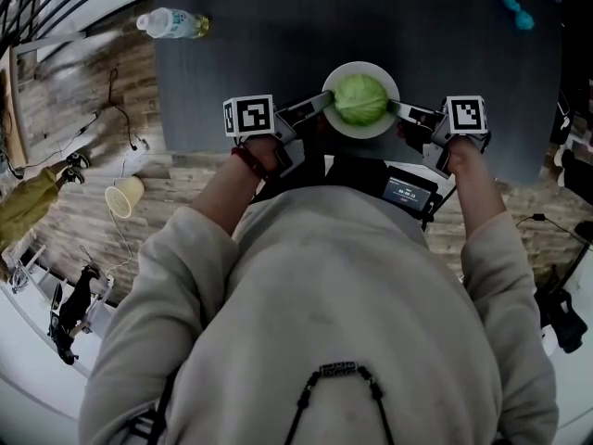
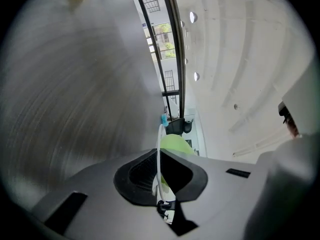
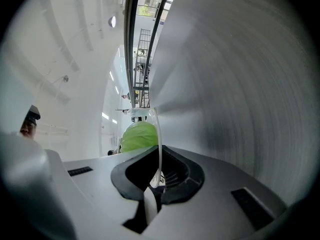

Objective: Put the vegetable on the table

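Looking steeply down in the head view: dark grey matte table (image 1: 278,26) fills the top of frame, its near edge running across above a brown wood-plank floor (image 1: 83,100). Clear plastic bottle with a yellowish end (image 1: 171,23) lies on the table, upper left. Small teal object (image 1: 517,9) at upper right, shape unclear. Tan paper cup (image 1: 125,195) lies on the floor at left, near thin dark cables. Both gripper views show a bright room with white walls and black railings.

Pale-green round cabbage head (image 1: 360,99), with tight, faintly veined leaves, sits centred on a white round plate (image 1: 361,133), upper centre of frame, over the table's near edge. Cannot tell whether the plate touches the table.

Left gripper (image 1: 320,108) is clamped on the plate's left rim, right gripper (image 1: 397,109) on its right rim. In the left gripper view the thin glossy rim (image 2: 159,149) stands edge-on between black ribbed pads (image 2: 142,171), cabbage (image 2: 175,144) beyond. The right gripper view shows the same: rim (image 3: 159,134) pinched between ribbed pads (image 3: 172,174), cabbage (image 3: 140,136) just left of it. Gripper bodies are smooth grey plastic.
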`<control>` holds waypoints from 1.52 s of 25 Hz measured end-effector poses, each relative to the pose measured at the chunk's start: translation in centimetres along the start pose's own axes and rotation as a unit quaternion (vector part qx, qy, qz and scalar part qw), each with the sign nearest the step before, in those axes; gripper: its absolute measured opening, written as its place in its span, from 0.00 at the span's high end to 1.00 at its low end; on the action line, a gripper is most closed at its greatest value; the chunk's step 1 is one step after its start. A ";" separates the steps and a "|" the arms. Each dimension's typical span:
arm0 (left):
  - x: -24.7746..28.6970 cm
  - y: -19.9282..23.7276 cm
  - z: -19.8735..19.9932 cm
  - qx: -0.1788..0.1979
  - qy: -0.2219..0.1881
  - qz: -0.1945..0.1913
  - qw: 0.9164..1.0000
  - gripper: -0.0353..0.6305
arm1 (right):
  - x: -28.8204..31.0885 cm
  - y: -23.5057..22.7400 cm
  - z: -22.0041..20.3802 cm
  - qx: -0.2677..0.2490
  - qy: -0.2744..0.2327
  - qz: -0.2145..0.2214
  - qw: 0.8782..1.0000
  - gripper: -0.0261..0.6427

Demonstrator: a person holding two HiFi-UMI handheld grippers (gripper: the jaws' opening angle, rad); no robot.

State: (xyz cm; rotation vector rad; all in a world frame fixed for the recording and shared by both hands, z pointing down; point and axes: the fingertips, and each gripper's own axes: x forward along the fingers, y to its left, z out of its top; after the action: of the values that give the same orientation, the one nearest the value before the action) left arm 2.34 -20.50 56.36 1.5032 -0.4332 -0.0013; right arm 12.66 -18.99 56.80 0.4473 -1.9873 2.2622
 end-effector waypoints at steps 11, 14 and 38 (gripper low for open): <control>0.5 3.7 0.8 0.015 0.004 0.004 1.000 0.92 | 1.9 -3.6 0.7 0.008 -0.009 0.014 1.000 0.92; 0.2 4.8 0.8 0.001 0.011 0.014 1.000 0.92 | 2.6 -4.6 0.6 0.006 -0.004 0.000 1.000 0.92; 0.0 9.4 -1.9 0.017 0.111 0.139 0.984 0.88 | 3.7 -8.7 -0.7 0.104 0.020 -0.119 0.987 0.92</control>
State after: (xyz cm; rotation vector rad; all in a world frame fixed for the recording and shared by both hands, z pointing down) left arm 0.41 -17.94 65.43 1.4462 -0.4614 0.3917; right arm 11.36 -17.49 66.06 0.6166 -1.5880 2.3126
